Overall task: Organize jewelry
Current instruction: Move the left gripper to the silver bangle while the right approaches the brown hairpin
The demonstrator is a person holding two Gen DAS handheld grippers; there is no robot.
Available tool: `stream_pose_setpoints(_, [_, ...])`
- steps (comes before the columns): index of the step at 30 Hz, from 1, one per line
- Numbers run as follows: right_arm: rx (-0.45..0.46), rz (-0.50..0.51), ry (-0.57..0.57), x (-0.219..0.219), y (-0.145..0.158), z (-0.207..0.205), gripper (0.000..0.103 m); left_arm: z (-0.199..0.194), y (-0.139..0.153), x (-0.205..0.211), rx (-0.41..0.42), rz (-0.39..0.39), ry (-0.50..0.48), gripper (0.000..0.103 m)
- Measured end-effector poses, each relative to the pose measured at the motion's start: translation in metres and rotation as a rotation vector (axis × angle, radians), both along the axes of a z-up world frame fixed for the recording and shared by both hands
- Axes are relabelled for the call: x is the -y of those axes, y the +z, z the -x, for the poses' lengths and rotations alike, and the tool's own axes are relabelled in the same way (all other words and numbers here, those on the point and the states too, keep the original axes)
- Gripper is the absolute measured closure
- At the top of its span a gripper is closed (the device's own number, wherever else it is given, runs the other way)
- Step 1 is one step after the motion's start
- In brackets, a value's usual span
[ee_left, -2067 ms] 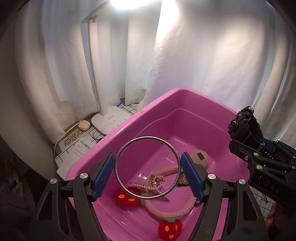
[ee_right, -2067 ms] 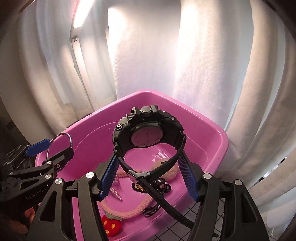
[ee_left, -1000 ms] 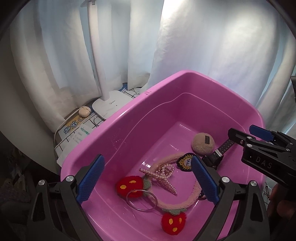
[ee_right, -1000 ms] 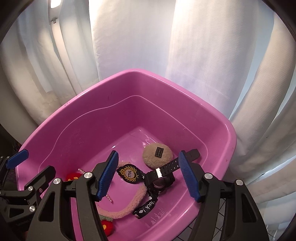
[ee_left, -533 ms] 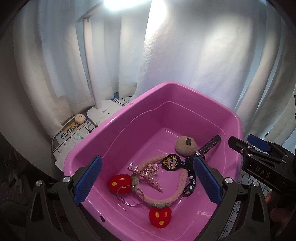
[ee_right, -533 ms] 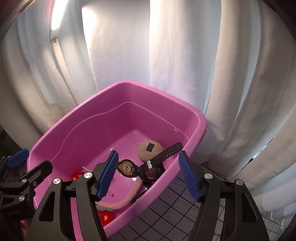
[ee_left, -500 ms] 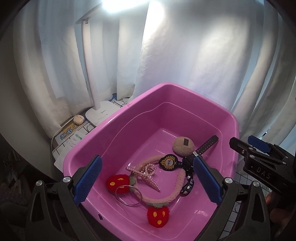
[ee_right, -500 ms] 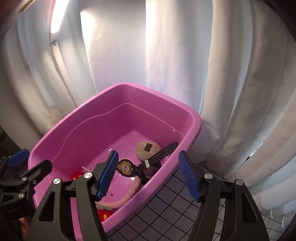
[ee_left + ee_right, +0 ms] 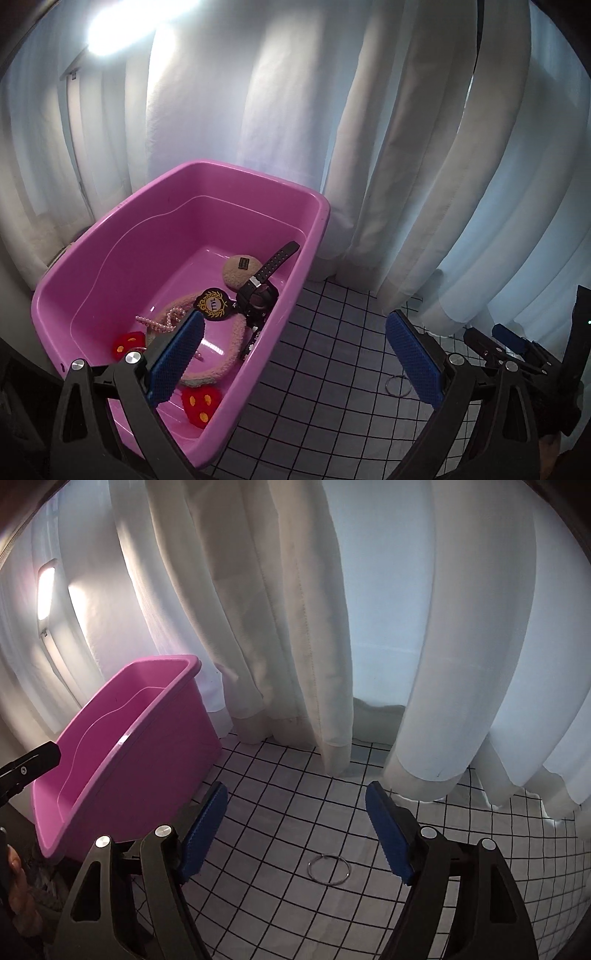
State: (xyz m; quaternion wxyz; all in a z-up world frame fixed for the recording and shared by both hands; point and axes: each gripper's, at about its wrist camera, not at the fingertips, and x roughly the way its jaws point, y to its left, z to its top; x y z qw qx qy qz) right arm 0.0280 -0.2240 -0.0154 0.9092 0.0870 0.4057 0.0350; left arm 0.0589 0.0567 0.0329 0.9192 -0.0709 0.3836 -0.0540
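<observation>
A pink tub (image 9: pixel 258 177) stands on the left and holds a black watch (image 9: pixel 258 295), a beige puff (image 9: pixel 236 271), a crest patch (image 9: pixel 213 308), a pearl clip (image 9: pixel 162 321) and a fuzzy pink headband (image 9: pixel 236 336) with strawberry ends. My left gripper (image 9: pixel 295 350) hangs open and empty over the tub's right rim. A thin metal ring (image 9: pixel 328 870) lies flat on the gridded cloth (image 9: pixel 280 805). My right gripper (image 9: pixel 295 829) hovers just short of that ring, its jaws opening with nothing between them. The ring (image 9: pixel 397 386) and right gripper (image 9: pixel 495 341) also show in the left wrist view.
White curtains (image 9: pixel 295 627) hang close behind the tub (image 9: pixel 129 760) and the cloth. A lamp (image 9: pixel 46 590) glows at the far left. One finger of my left gripper (image 9: pixel 29 762) and a person's hand (image 9: pixel 18 886) sit at the left edge.
The big ring and the watch, held at first, now lie in the tub. Both grippers have swung right, off the tub, and the small ring on the cloth has come into view.
</observation>
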Motion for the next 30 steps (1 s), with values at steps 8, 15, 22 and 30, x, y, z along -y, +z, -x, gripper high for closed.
stream_pose_setpoints(8, [-0.084, -0.012, -0.119, 0.087, -0.051, 0.039, 0.029, 0.005, -0.050, 0.079, -0.085, -0.019, -0.149, 0.006])
stream_pose_setpoints(15, [-0.117, 0.007, -0.052, 0.099, -0.088, 0.025, 0.029, 0.012, -0.106, 0.127, -0.153, -0.056, -0.195, 0.006])
stream_pose_setpoints(22, [-0.126, 0.006, 0.074, 0.097, -0.123, -0.013, 0.029, 0.011, -0.153, 0.155, -0.205, -0.074, -0.160, 0.006])
stream_pose_setpoints(30, [-0.155, 0.025, 0.193, 0.091, -0.155, -0.051, 0.029, -0.002, -0.189, 0.175, -0.254, -0.091, -0.089, 0.006])
